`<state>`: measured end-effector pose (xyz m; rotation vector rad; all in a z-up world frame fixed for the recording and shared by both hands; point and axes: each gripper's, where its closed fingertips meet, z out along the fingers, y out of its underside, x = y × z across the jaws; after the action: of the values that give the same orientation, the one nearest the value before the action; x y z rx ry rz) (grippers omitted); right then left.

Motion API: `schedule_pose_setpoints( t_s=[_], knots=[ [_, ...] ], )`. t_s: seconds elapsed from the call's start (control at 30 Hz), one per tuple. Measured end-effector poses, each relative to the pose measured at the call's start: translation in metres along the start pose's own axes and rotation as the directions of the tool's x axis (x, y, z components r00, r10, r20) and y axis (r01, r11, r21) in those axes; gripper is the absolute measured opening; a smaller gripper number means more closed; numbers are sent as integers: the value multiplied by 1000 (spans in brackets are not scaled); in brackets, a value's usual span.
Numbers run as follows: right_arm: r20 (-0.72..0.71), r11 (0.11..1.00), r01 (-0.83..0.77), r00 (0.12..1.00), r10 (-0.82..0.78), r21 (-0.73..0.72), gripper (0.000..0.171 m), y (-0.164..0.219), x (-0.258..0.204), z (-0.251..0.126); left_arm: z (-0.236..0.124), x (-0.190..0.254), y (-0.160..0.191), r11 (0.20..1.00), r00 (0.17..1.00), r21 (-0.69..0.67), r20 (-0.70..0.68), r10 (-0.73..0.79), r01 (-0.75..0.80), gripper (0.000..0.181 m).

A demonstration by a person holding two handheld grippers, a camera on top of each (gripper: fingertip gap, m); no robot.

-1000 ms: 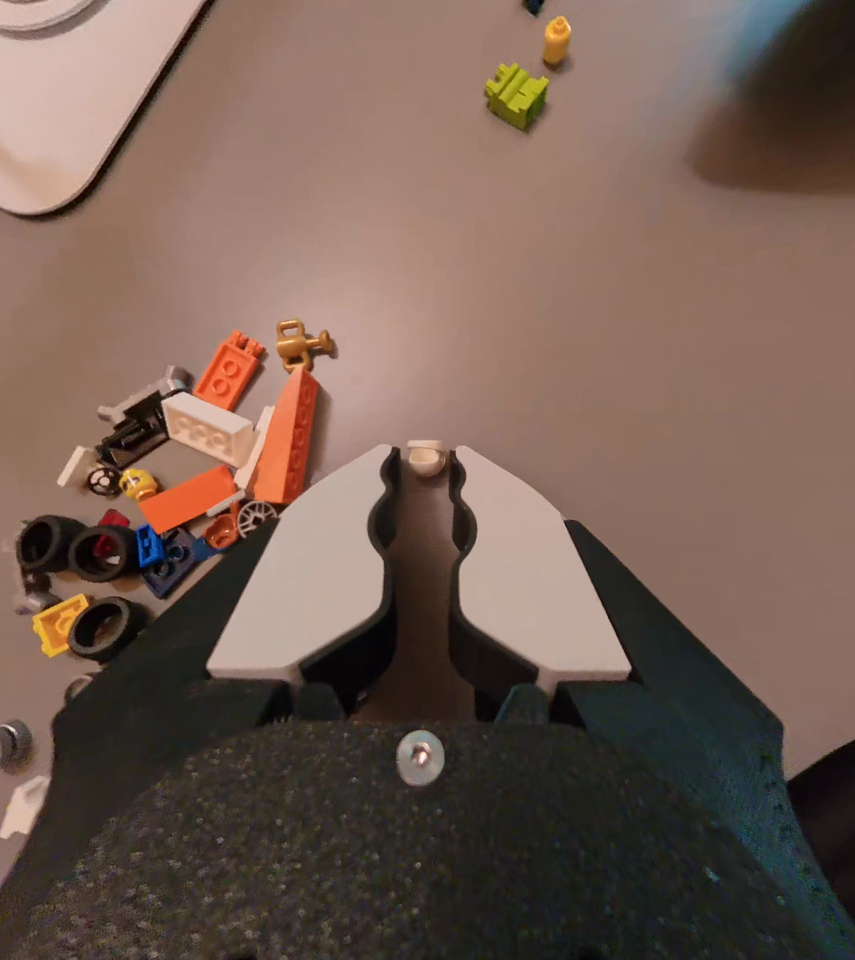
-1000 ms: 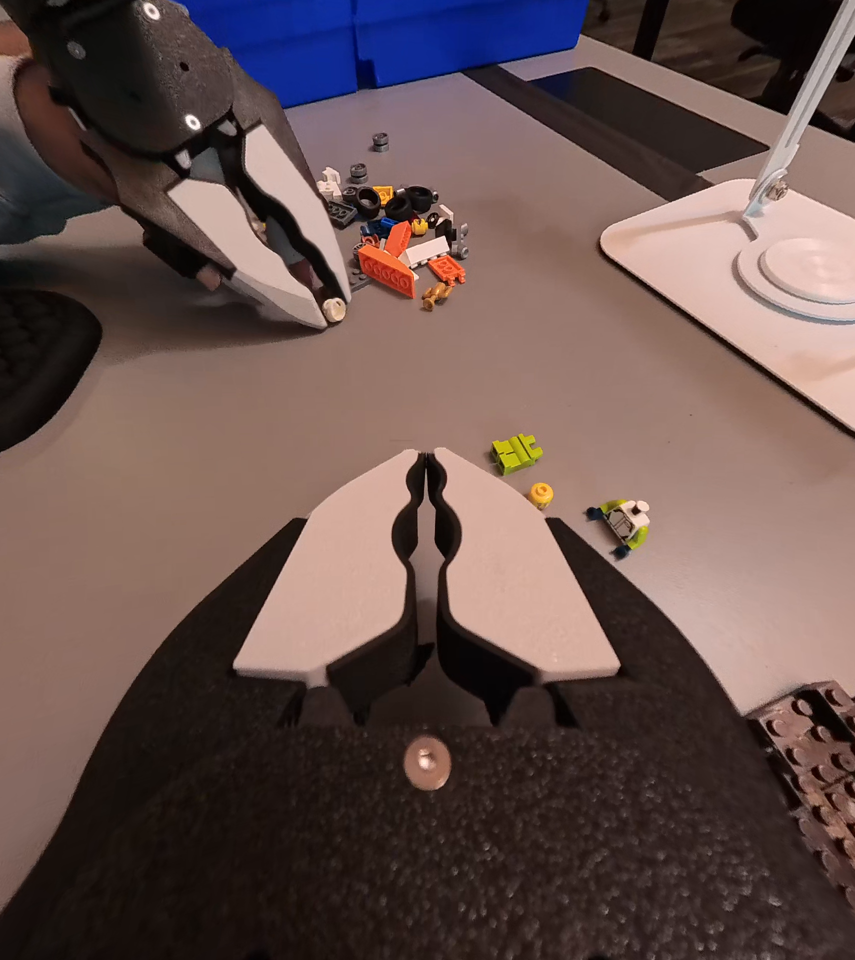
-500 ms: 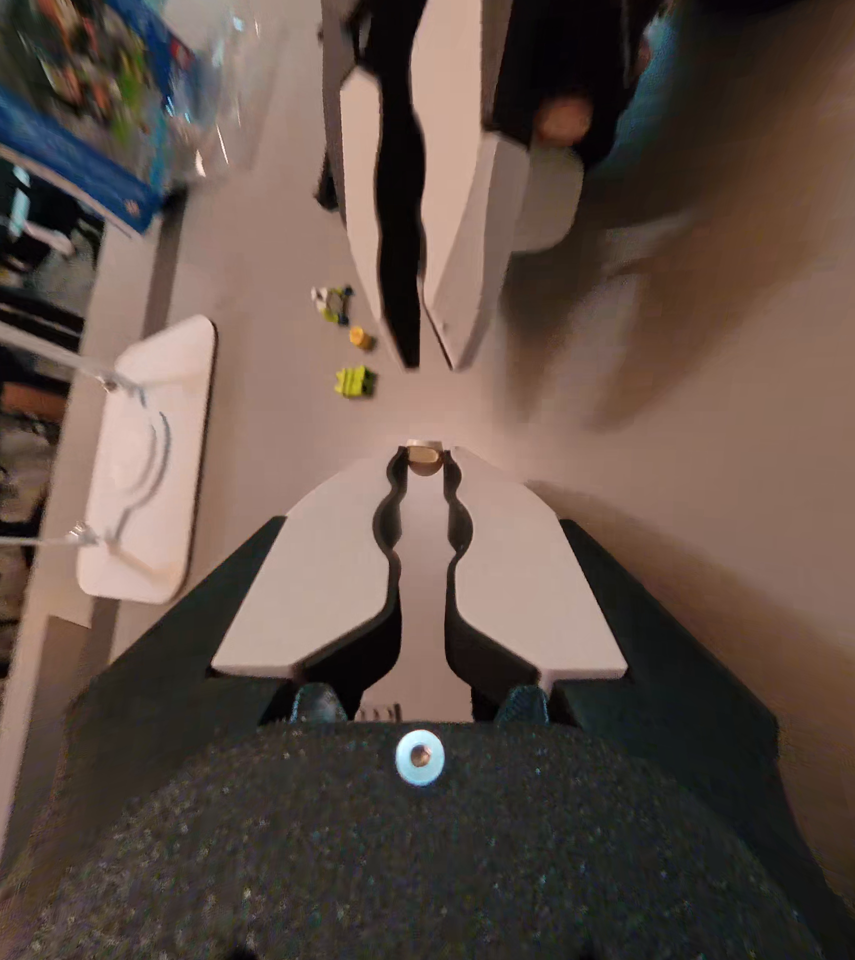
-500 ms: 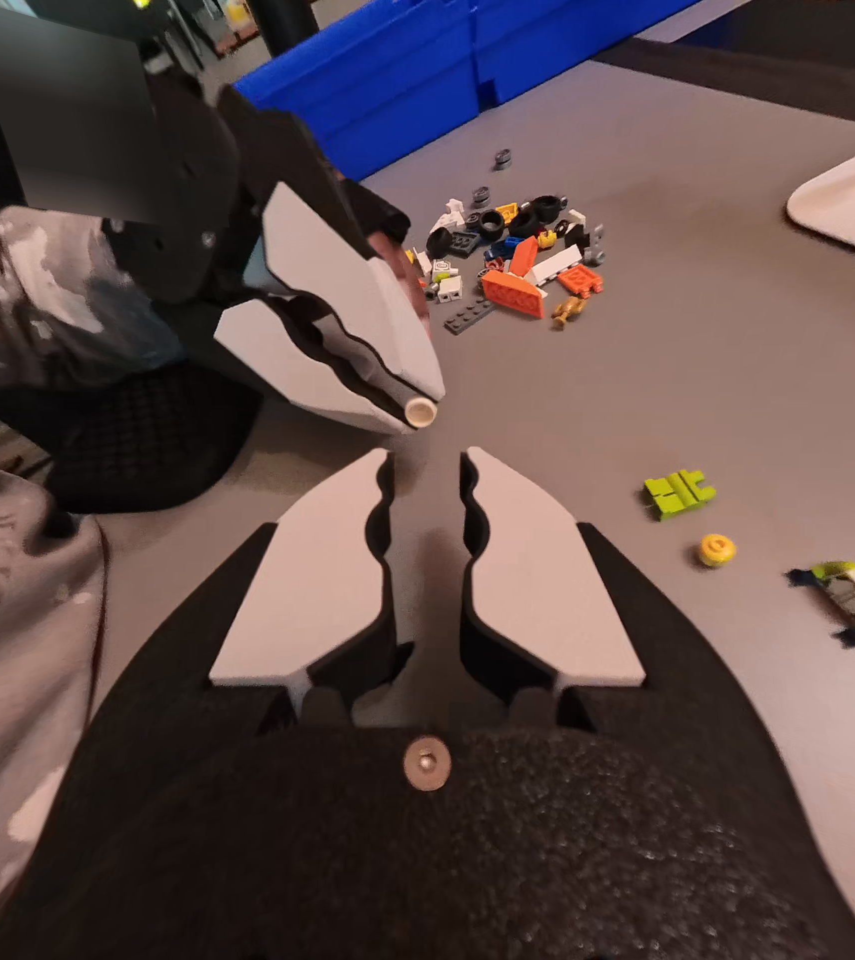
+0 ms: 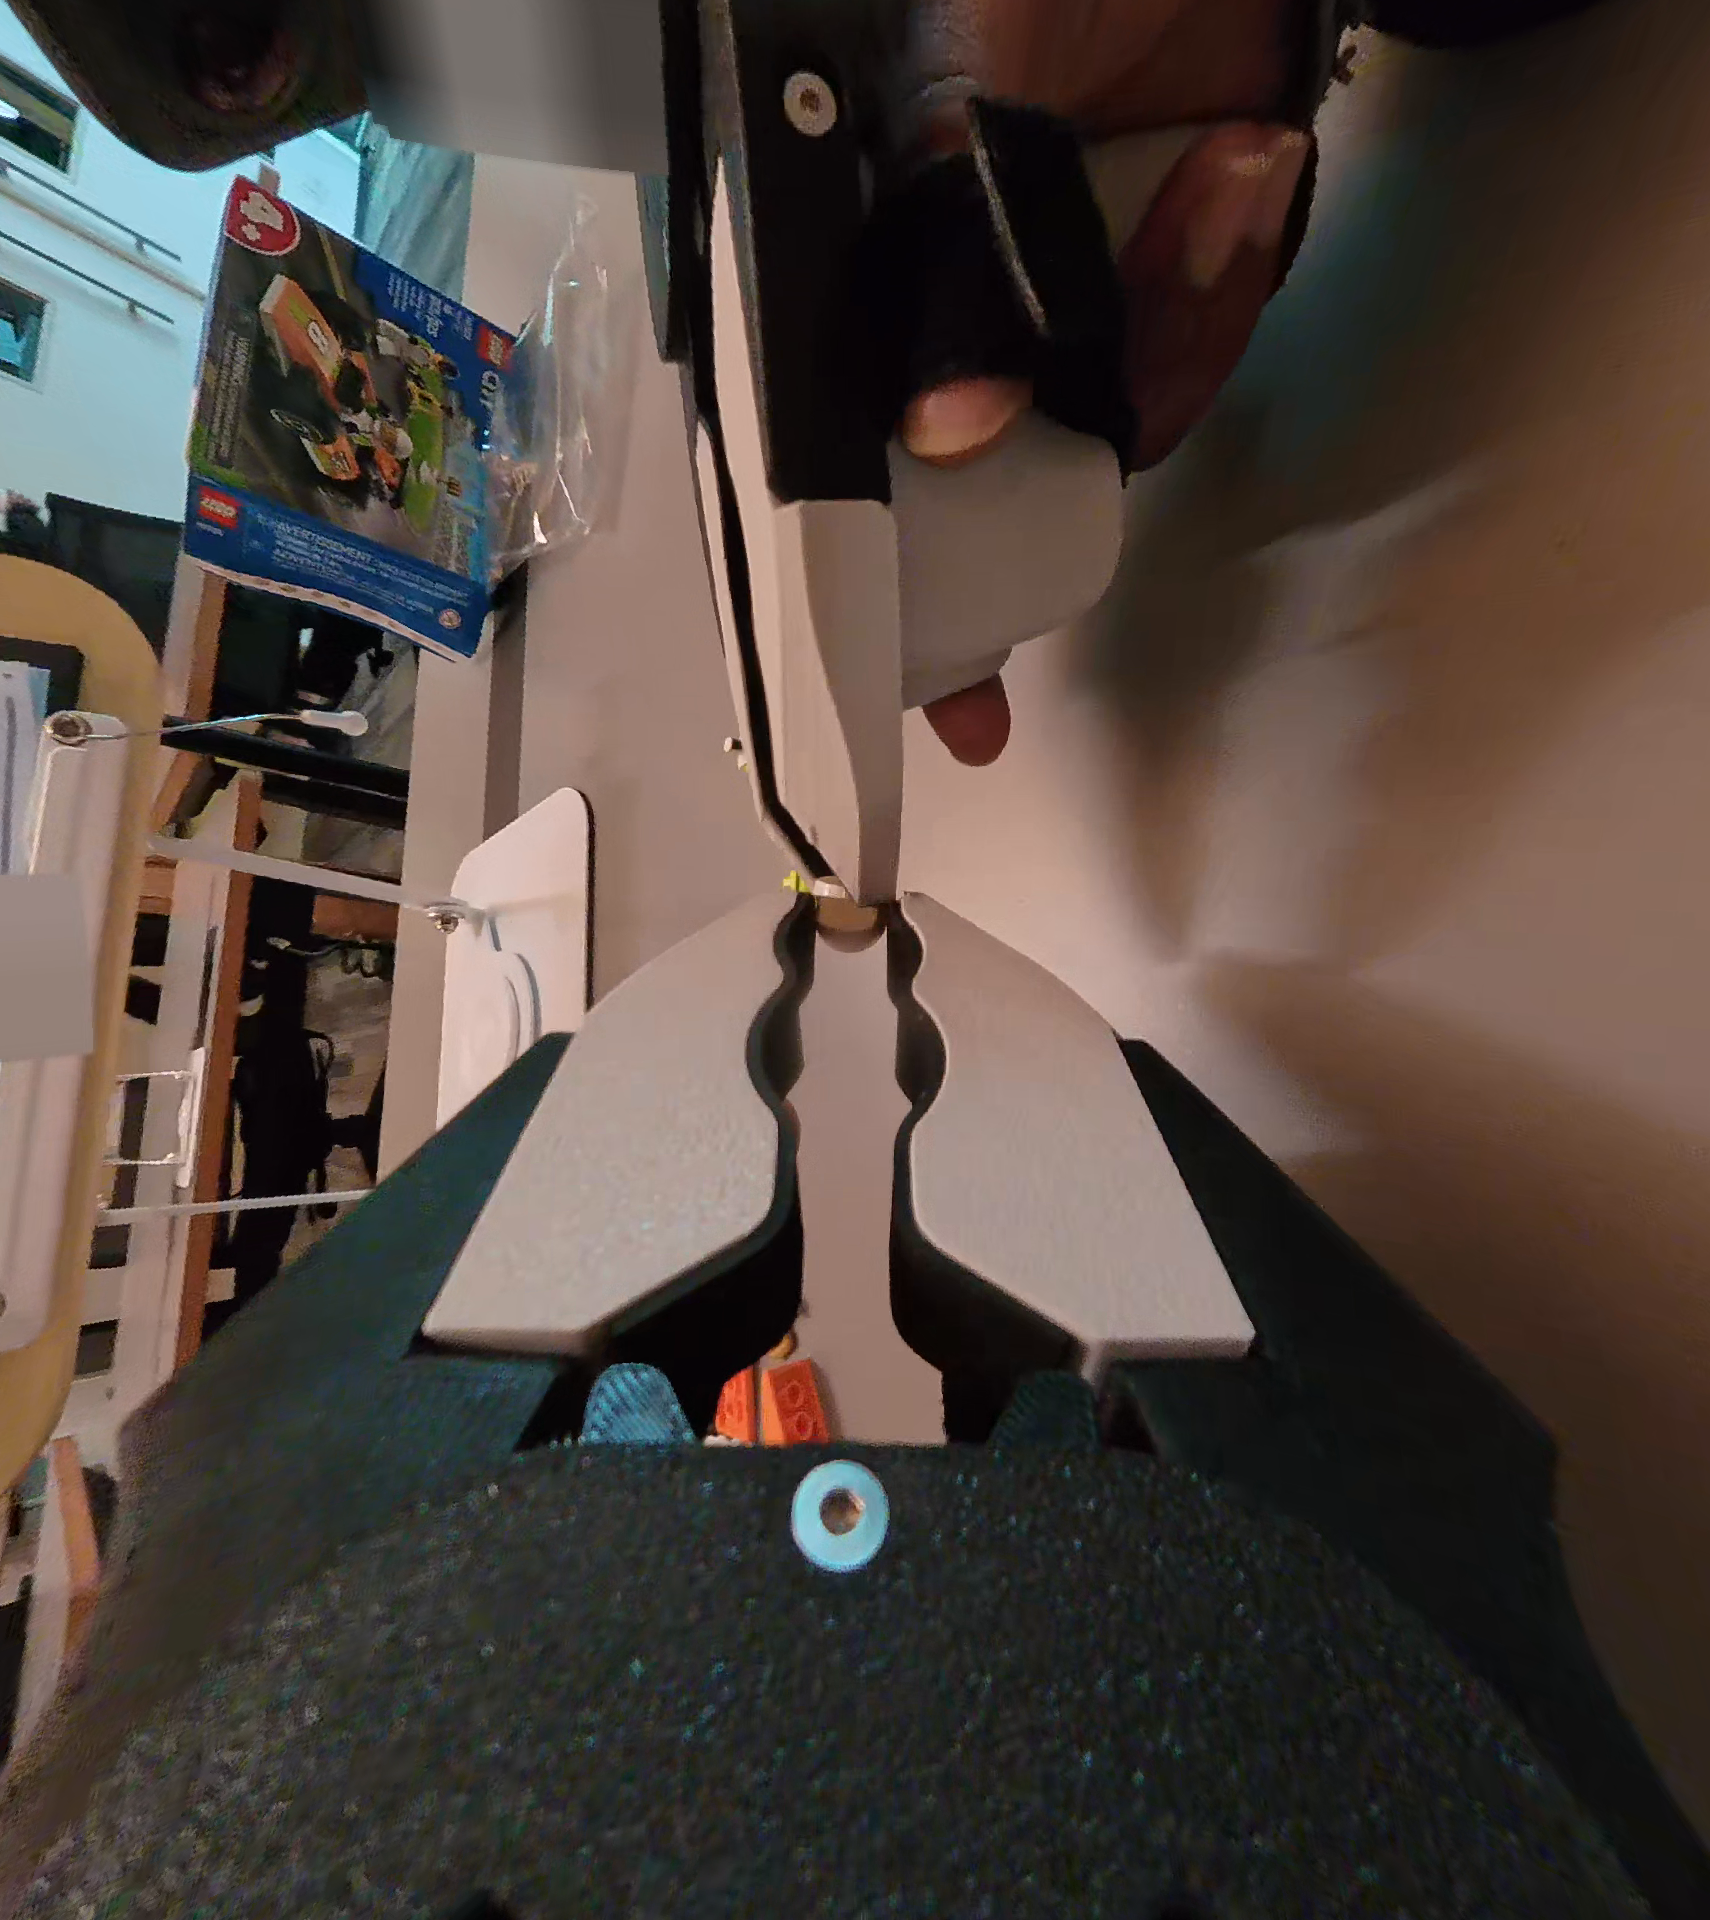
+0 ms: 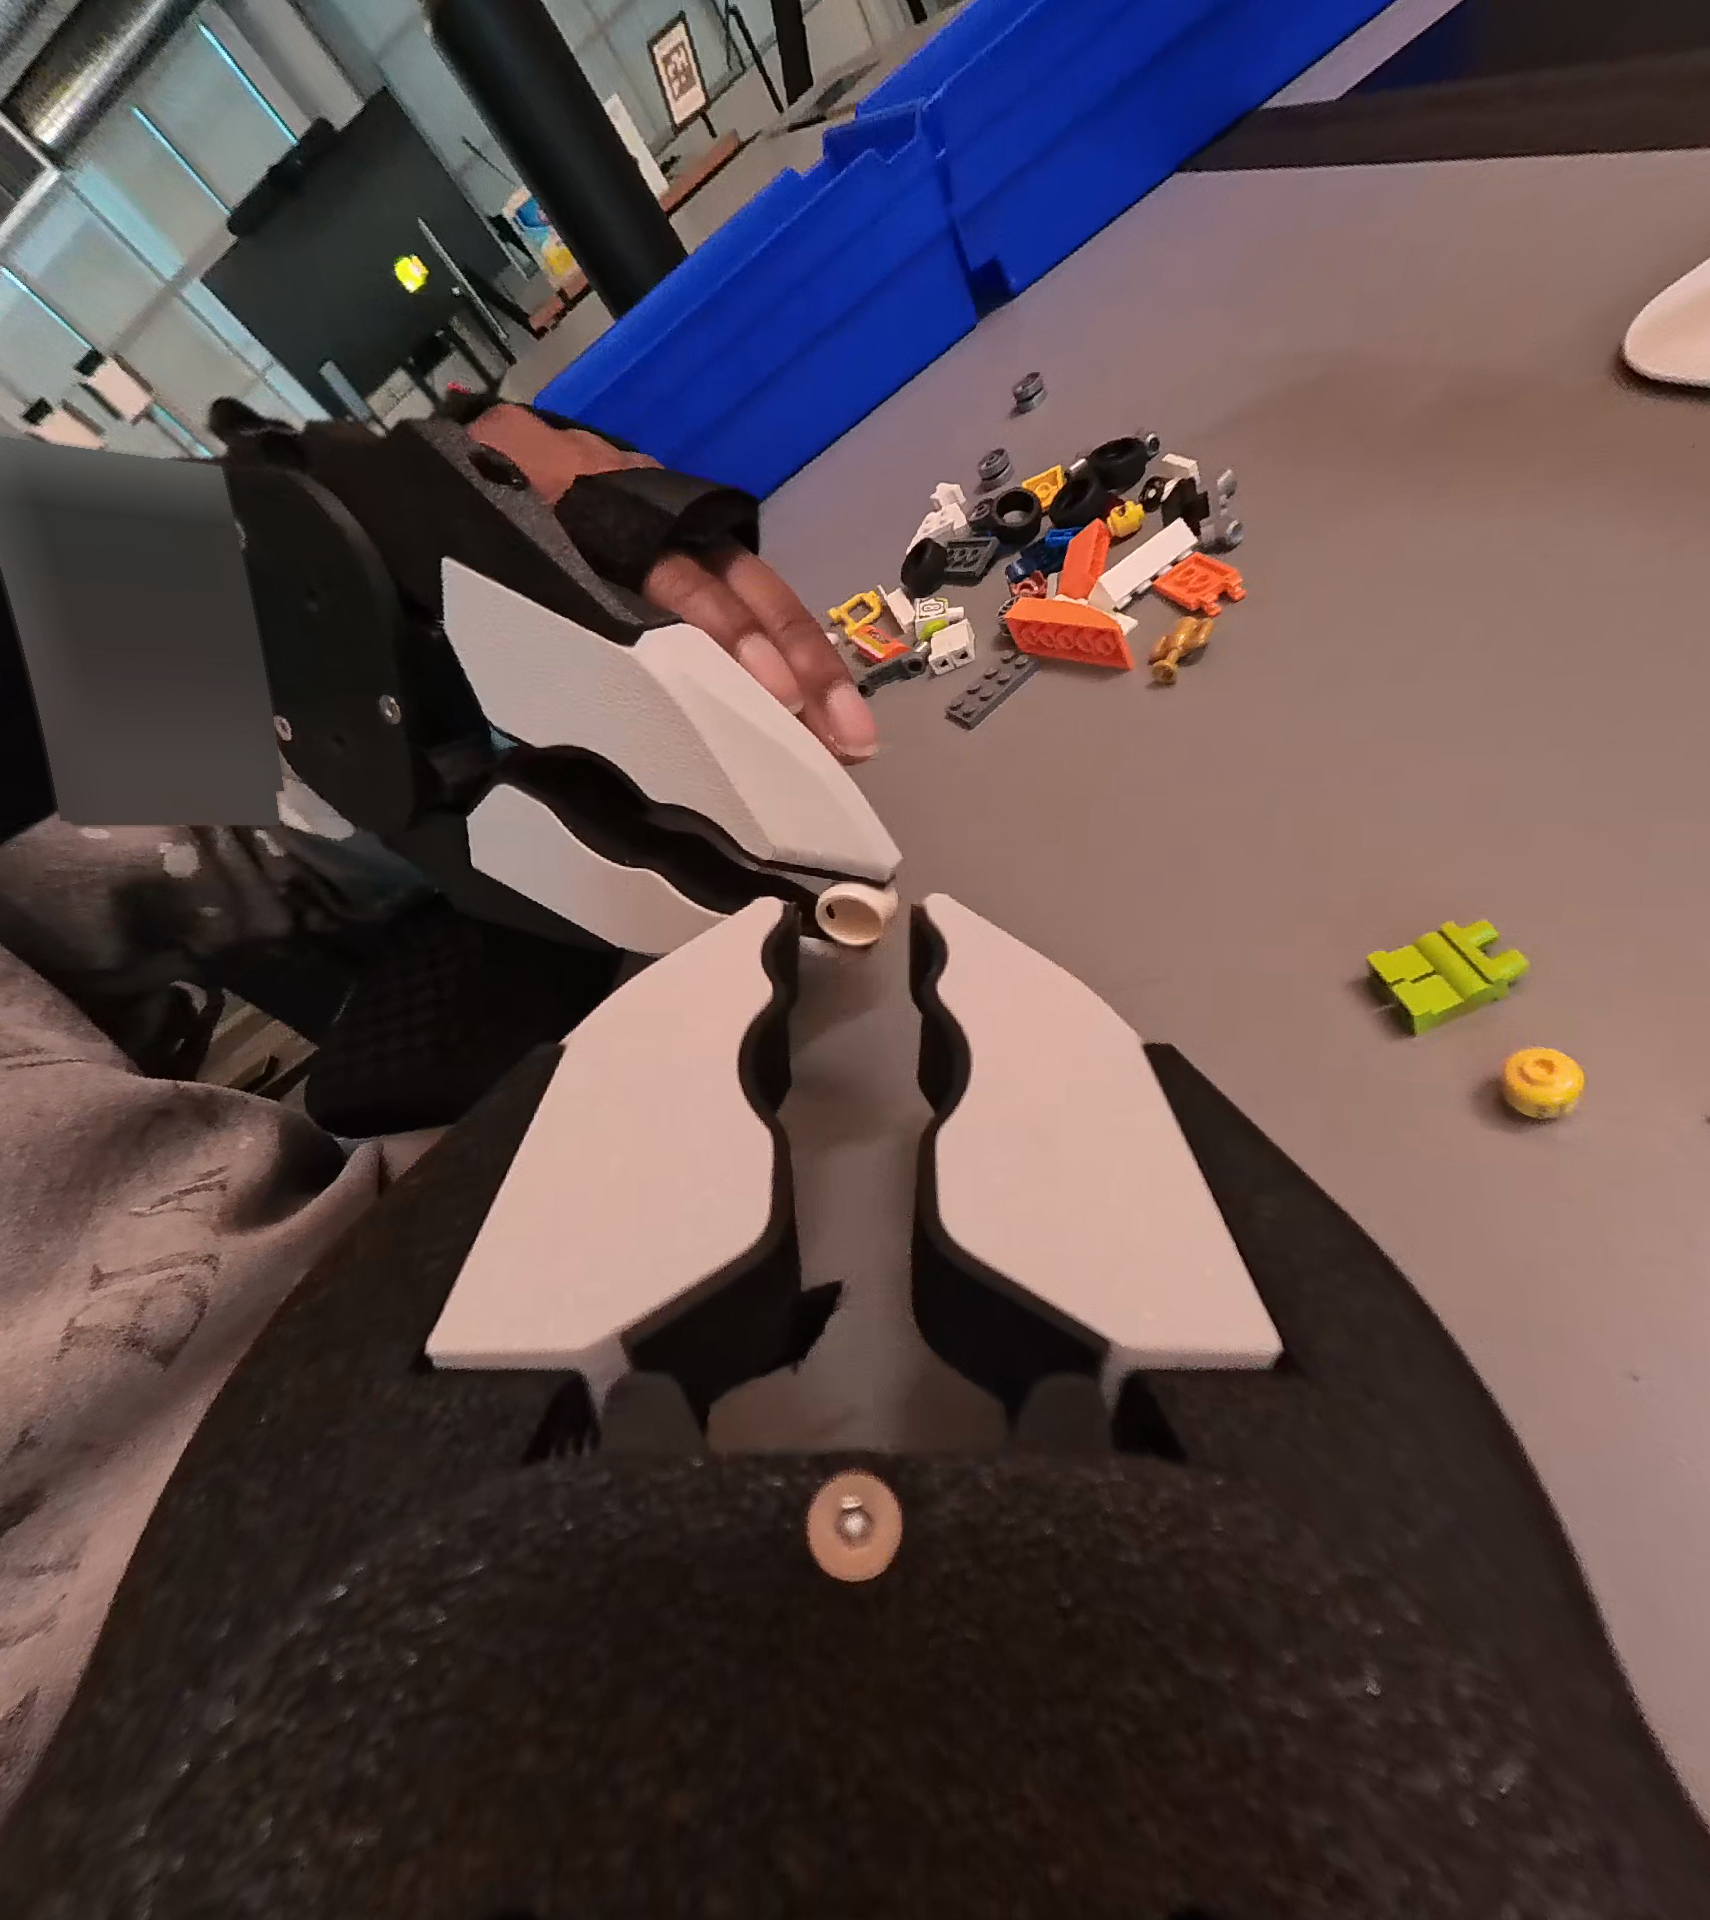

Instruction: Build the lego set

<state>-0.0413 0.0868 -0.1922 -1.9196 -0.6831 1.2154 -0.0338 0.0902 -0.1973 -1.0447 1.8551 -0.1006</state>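
A small cream round piece [image 6: 856, 916] is pinched at the tips of the left gripper [image 6: 856, 899], raised above the grey table [image 6: 1350, 779]. The right gripper [image 6: 849, 920] is spread, with the piece lying between its fingertips; whether they touch it cannot be told. Beyond the piece, a pile of loose bricks [image 6: 1069, 566] is seen on the table. To the right of the piece lie lime green minifigure legs [image 6: 1446, 975] and, nearer, a yellow round piece [image 6: 1543, 1083].
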Motion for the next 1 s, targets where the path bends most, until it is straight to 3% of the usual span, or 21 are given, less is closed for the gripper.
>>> schedule_pose_setpoints(
  t_s=[0.23,0.33,0.47,0.57,0.67,1.0],
  knots=[
    [18,1000,30,999,-30,6,12,-1,-4,-3,-3,0,-4,1000,1000,9,11,-16,16,13],
    [44,993,111,993,-113,33,12,-5,-9,-9,-8,-2,-11,977,982,98,-52,-183,187,14],
    [43,961,255,964,-261,105,12,-16,-21,-17,-18,-9,-18,828,846,198,-229,-482,525,24],
    [48,927,346,933,-356,148,12,-20,-34,-19,-25,-13,-30,670,706,245,-371,-602,700,26],
    [56,900,385,913,-403,203,12,-26,-44,-23,-32,-12,-41,574,612,247,-487,-623,780,19],
    [121,849,481,850,-513,221,12,-22,-66,-31,-51,-1,-63,504,496,207,-674,-548,838,17]
  ],
)
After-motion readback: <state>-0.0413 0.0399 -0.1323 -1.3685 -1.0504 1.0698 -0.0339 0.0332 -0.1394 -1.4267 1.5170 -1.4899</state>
